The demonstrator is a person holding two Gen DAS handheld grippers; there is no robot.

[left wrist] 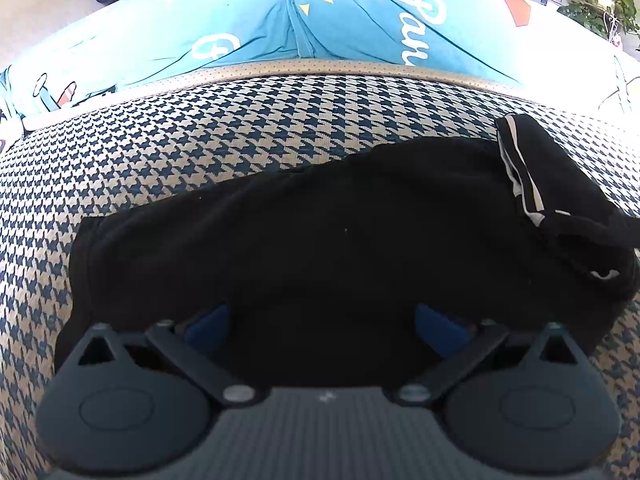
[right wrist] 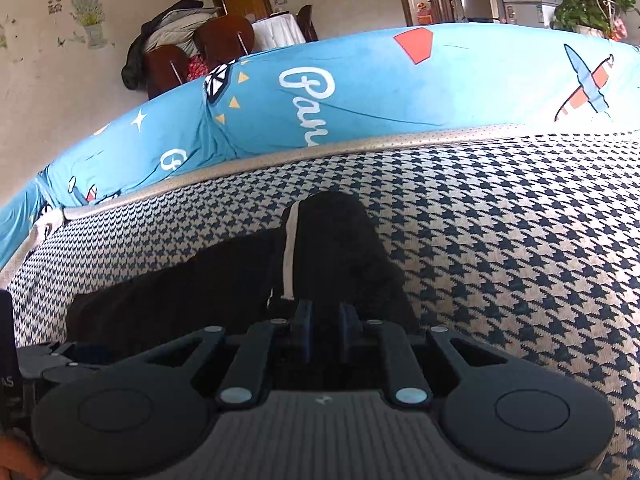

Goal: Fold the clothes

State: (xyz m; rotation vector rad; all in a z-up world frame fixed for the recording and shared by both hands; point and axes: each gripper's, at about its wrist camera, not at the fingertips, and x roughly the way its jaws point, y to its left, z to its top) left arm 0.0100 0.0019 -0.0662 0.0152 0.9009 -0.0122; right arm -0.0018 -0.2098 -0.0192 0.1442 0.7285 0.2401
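Tongs [right wrist: 324, 330], black garment [right wrist: 224, 280], "Pan" bedding [right wrist: 360, 92]

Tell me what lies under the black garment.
The black garment lies on the houndstooth cushion, which shows all around it. Whatever is directly beneath the cloth is covered.

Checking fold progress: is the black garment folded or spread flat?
Partly folded: the black garment lies along the cushion, its striped end turned back on itself. Right gripper pinches that end; left gripper is open.
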